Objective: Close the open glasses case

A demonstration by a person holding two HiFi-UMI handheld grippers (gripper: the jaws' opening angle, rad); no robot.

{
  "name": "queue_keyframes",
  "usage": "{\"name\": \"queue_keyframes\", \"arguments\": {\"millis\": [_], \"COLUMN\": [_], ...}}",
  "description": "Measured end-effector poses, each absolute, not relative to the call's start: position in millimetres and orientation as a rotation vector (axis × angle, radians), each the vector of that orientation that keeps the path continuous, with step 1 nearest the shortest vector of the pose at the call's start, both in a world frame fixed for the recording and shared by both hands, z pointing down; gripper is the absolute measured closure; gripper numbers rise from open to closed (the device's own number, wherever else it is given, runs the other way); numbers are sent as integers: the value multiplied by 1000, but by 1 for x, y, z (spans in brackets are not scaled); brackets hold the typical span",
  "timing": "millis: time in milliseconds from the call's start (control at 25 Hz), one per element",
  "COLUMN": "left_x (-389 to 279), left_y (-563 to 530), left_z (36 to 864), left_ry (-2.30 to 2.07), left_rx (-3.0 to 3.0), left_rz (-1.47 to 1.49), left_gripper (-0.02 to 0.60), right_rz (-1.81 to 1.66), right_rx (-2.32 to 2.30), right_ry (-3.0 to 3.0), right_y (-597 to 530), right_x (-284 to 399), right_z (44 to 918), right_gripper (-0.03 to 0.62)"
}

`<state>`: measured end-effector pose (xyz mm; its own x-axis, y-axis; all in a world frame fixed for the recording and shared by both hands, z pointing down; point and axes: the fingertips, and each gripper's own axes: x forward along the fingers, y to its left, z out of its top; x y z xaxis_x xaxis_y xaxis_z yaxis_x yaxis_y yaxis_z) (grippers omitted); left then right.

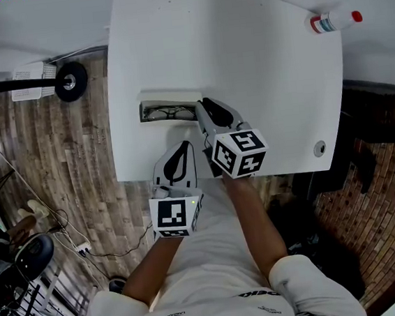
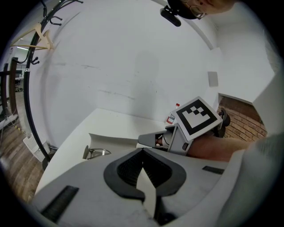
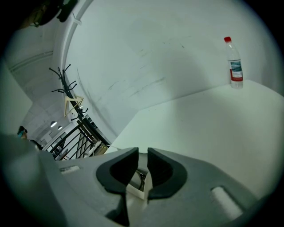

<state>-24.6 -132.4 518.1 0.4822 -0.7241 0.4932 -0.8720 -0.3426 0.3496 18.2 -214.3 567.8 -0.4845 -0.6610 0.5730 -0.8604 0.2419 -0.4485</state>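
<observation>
Progress is slim so far: the glasses case sits open on the white table, toward its near left part. Its lid is raised along the far side and the glasses lie in plain sight in the tray. My right gripper is at the case's right end. In the right gripper view its jaws are pinched narrowly on a white edge of the case, with a bit of the frames showing just behind. I judge that a steadying hold rather than a closing one. My left gripper hangs just short of the case on the near side, not touching it. Its jaws are pressed together on nothing, as the left gripper view shows. So the hold looks to be in place and the closing itself is all left: the lid has to be tipped down over the glasses and pressed until it meets the tray. A bottle stands well apart at the far right corner, out of the way.
</observation>
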Motion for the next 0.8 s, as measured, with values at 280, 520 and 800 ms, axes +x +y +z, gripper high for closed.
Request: {"name": "queue_keyframes", "arguments": {"millis": [280, 520, 800], "left_x": [-32, -31, -35], "left_y": [-133, -130, -129], "left_z": [521, 518, 522], "left_ry": [-1337, -1338, -1361], "left_rx": [2144, 2148, 2150], "left_rz": [357, 348, 366], "left_gripper": [583, 583, 583], "right_rz": [1064, 1058, 1060], "right_rx": [1412, 1393, 1389], "right_ry": [-2247, -2249, -2250], "right_y": [-214, -212, -209], "right_x": [18, 17, 16], "right_z": [569, 568, 569], "right_gripper": [544, 545, 545]}}
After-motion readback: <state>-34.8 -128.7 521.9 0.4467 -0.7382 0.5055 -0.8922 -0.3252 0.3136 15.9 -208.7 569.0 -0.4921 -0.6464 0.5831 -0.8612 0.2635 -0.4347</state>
